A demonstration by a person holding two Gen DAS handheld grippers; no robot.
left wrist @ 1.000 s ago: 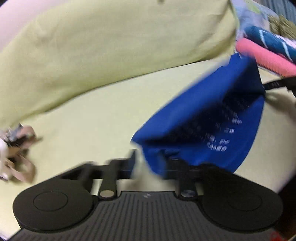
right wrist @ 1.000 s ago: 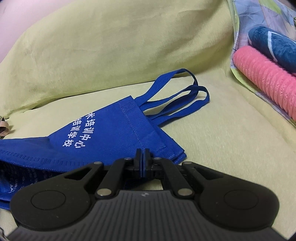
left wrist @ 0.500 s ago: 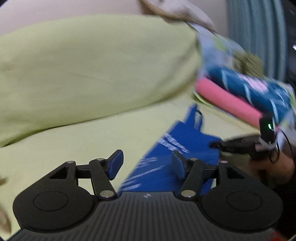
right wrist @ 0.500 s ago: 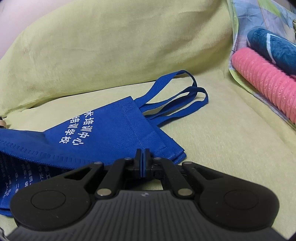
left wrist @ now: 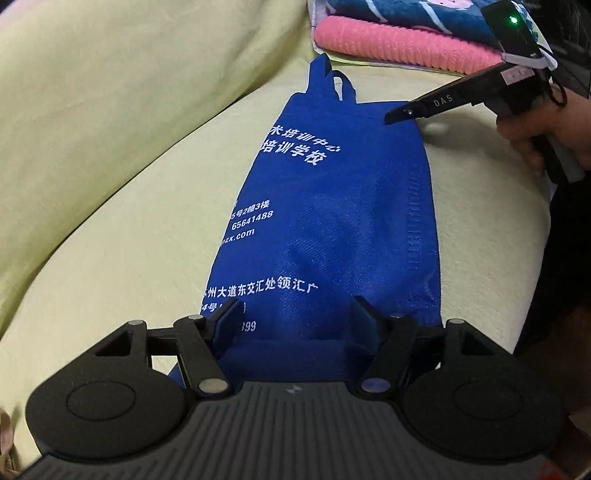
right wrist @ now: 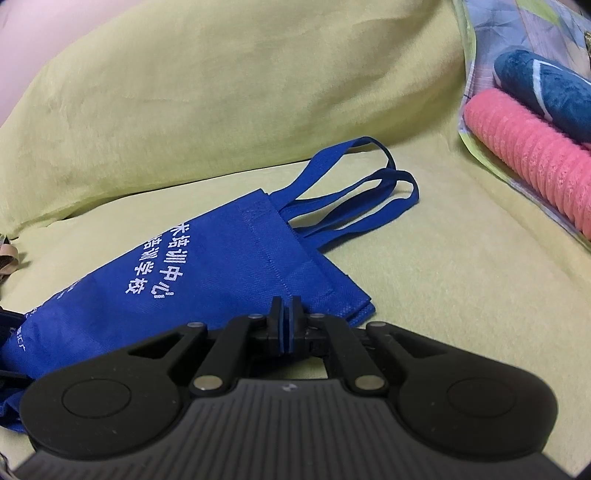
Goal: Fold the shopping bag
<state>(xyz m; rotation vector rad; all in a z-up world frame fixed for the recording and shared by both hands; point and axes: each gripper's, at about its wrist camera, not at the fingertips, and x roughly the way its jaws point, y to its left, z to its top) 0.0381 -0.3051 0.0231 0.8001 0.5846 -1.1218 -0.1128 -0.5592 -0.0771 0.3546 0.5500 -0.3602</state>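
Left gripper point(left wrist: 297, 319) has dropped, jaws wide, over the flat bag point(left wrist: 332, 221)

bag point(left wrist: 332, 229): "65641488", "pzx.com", "培训学校" | right gripper point(left wrist: 397, 116): "DAS"

Both views are sharp, with soft and even indoor light and only weak shadows. The fisheye lens bends the edges, and the corners go dark. A small green lamp point(left wrist: 511, 19) glows brightly at top right of the left view.

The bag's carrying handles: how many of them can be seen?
2. Both handles, one behind, one in front, lie overlapping on the green cover past the blue bag's top edge.
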